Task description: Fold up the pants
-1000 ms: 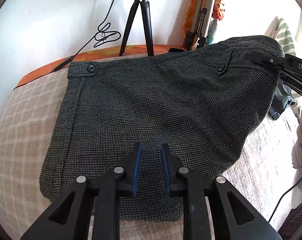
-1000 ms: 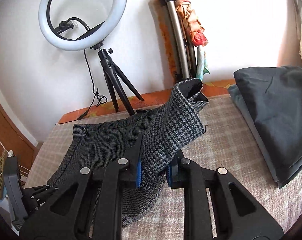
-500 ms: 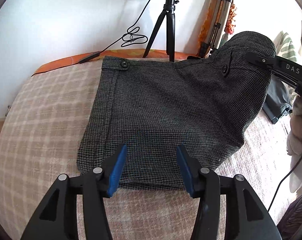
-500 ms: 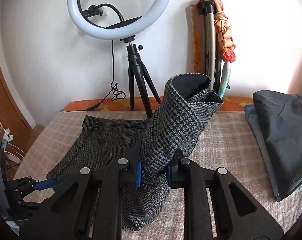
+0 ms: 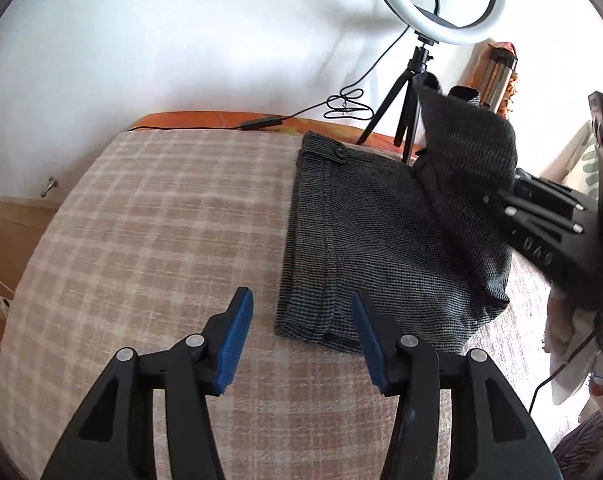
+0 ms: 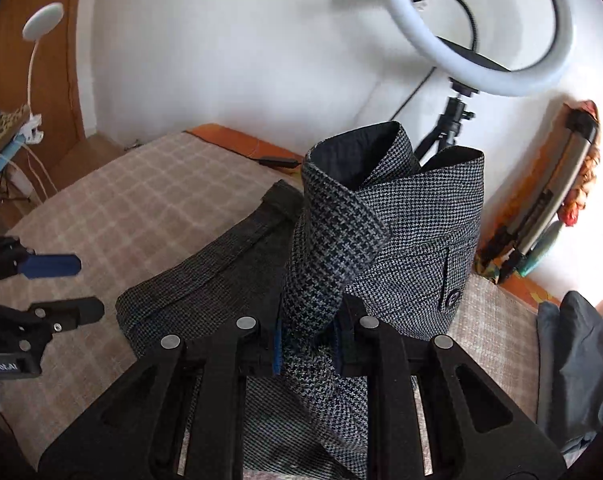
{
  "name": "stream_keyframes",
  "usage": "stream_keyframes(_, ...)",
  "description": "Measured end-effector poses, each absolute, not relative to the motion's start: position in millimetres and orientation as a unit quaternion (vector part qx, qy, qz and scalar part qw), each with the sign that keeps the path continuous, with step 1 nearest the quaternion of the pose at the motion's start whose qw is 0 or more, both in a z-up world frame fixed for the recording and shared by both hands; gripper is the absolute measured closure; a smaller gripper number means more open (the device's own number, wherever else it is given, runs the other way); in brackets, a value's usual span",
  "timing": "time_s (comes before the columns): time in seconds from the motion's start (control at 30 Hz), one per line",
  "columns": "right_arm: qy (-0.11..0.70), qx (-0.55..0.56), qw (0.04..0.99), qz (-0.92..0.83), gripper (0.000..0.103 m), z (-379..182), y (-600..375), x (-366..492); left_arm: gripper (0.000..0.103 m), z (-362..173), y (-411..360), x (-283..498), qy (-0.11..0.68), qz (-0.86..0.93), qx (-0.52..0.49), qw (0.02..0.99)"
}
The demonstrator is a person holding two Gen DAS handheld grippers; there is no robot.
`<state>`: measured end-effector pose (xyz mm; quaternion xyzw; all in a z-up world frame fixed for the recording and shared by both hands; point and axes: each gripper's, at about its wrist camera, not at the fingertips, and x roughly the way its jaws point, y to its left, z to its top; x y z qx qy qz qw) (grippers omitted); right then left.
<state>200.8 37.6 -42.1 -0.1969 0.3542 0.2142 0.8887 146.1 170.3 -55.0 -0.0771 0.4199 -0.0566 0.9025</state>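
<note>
Across the bed point(image 5: 149, 216), a wide mattress under a beige-and-cream checked cover with an orange sheet showing along its far edge, lie the dark grey houndstooth wool pants point(image 5: 365, 232). They sit on the right half of the cover, folded into a flat block whose waistband with its dark button points toward the white wall point(image 5: 181, 40). The right-hand part of the pants is lifted clear of the flat layer and stands upright, its dark lining visible at the open top.

Behind the bed, against the wall, stands a white ring light on a small black tripod point(image 5: 441, 12), its black cable trailing over the orange edge. Just beside it leans a folded metal tripod wrapped in orange patterned cloth point(image 6: 557, 200). At the right side of the bed, well apart from the pants, rests a folded stack of dark slate-grey garments point(image 6: 581, 360).

The right tongs point(image 6: 311, 346), black with blue pads, are pinched on the raised fold of the pants, which rises straight up out of the closed jaws. From the left wrist view the same tool reaches in from the right with the cloth draped over its tip.

The left tongs point(image 5: 301, 336) hover above the near left corner of the pants, jaws spread wide, holding nothing; the left blue pad point(image 5: 233, 340) is over bare cover, the right one over the cloth's edge.
</note>
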Motion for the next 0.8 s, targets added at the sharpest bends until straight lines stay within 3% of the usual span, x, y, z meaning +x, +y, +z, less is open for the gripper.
stream_keyframes(0.2, 0.357, -0.303, 0.850, 0.241, 0.086, -85, 100, 178, 0.054, -53, 200, 136, 0.411, -0.034, -0.091, 0.907)
stream_keyframes(0.47, 0.354, -0.326, 0.830, 0.283, 0.086, -96, 115, 162, 0.054, -51, 224, 129, 0.400, -0.016, -0.103, 0.911)
stream_keyframes(0.67, 0.377, -0.250, 0.824, 0.340, 0.073, -80, 94, 166, 0.054, -47, 224, 127, 0.394, -0.015, -0.103, 0.913)
stream_keyframes(0.73, 0.388, -0.198, 0.818, 0.375, 0.059, -70, 80, 166, 0.054, -45, 218, 127, 0.393, -0.016, -0.093, 0.915)
stream_keyframes(0.8, 0.386, -0.151, 0.813, 0.409, 0.053, -57, 62, 161, 0.054, -43, 211, 128, 0.393, -0.020, -0.085, 0.915)
